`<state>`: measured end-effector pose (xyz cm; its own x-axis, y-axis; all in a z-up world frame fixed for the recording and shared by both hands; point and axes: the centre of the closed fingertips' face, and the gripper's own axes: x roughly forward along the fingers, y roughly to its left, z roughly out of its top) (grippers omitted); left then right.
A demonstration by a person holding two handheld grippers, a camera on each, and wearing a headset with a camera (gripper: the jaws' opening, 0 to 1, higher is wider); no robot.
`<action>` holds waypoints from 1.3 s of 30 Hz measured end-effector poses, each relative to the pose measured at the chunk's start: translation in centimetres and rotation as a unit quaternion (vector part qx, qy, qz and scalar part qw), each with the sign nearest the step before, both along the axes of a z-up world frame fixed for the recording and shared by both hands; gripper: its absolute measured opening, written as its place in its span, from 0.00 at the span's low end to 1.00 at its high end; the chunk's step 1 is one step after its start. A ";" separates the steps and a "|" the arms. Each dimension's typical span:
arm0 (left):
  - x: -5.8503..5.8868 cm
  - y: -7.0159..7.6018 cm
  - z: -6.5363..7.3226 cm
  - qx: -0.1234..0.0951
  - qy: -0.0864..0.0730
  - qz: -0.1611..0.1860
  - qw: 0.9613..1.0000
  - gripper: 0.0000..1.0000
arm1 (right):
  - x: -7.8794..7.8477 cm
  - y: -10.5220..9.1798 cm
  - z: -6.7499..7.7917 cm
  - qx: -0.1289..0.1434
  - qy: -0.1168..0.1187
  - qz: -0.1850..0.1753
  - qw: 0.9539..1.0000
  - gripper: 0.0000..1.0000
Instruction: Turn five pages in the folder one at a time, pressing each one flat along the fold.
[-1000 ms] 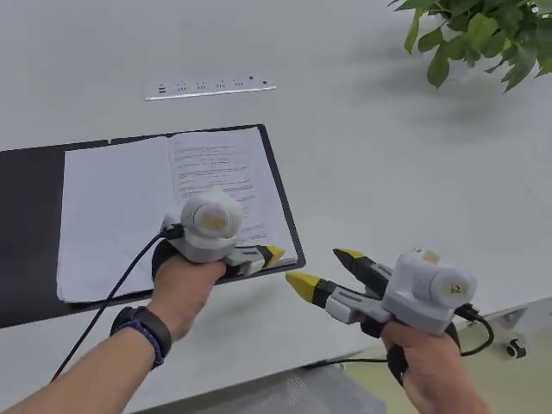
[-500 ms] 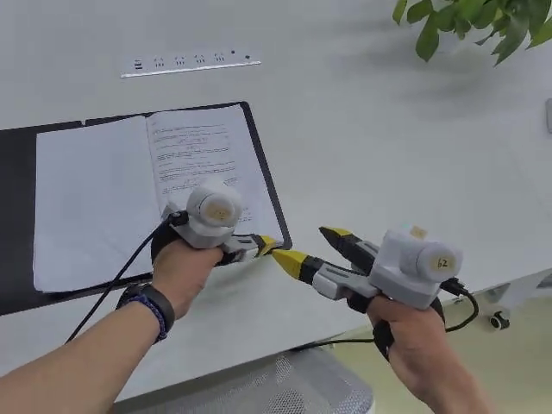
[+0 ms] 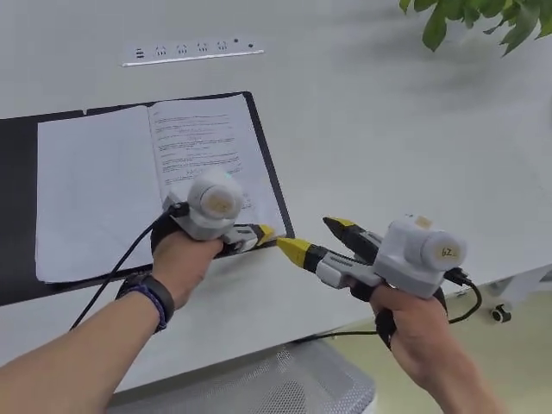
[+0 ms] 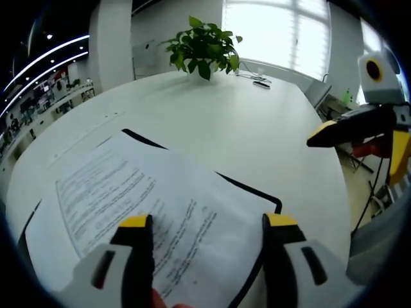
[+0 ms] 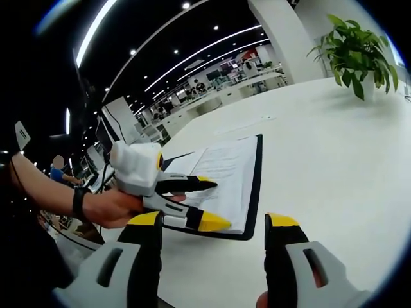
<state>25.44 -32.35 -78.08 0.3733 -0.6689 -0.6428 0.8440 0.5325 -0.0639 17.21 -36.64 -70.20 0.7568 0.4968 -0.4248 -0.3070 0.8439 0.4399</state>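
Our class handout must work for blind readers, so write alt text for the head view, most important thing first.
A person's left gripper, jaws open, sits at the lower right corner of the printed page in an open black folder on a white table. The right gripper, also open, hovers just beside it, off the folder.

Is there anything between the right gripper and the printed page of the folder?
Yes. The left gripper, open at the near right corner of the page, sits directly between that page and the open right gripper. Apart from it, just bare table lies between them.
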 end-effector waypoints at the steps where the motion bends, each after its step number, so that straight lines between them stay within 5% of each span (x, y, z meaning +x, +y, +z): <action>1: 0.0 0.0 0.0 -0.001 0.001 0.000 1.000 0.69 | 0.0 0.0 0.0 0.001 0.001 0.000 1.000 0.63; 15: -0.1 1.5 0.3 -0.016 0.013 0.029 0.999 0.53 | 0.3 0.5 -0.3 0.007 0.001 0.003 1.000 0.60; 22: -0.1 2.7 0.7 -0.042 0.027 0.056 0.997 0.42 | 1.6 1.6 -0.6 0.019 -0.002 0.012 1.000 0.59; 27: -0.6 3.2 1.0 -0.042 0.028 0.060 0.997 0.36 | 3.4 2.9 -0.3 0.003 -0.011 0.041 0.999 0.57; 32: -0.7 3.3 0.9 -0.047 0.030 0.066 0.996 0.36 | 6.4 3.1 -0.9 0.017 -0.014 0.037 0.999 0.56; 39: -1.2 3.2 1.1 -0.047 0.032 0.068 0.996 0.37 | 9.6 3.6 -2.9 0.030 0.008 0.034 0.999 0.55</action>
<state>24.27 -29.10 -76.96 0.4247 -0.6738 -0.6047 0.7571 0.6306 -0.1708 26.81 -33.02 -73.12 0.7140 0.5709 -0.4053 -0.3541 0.7939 0.4943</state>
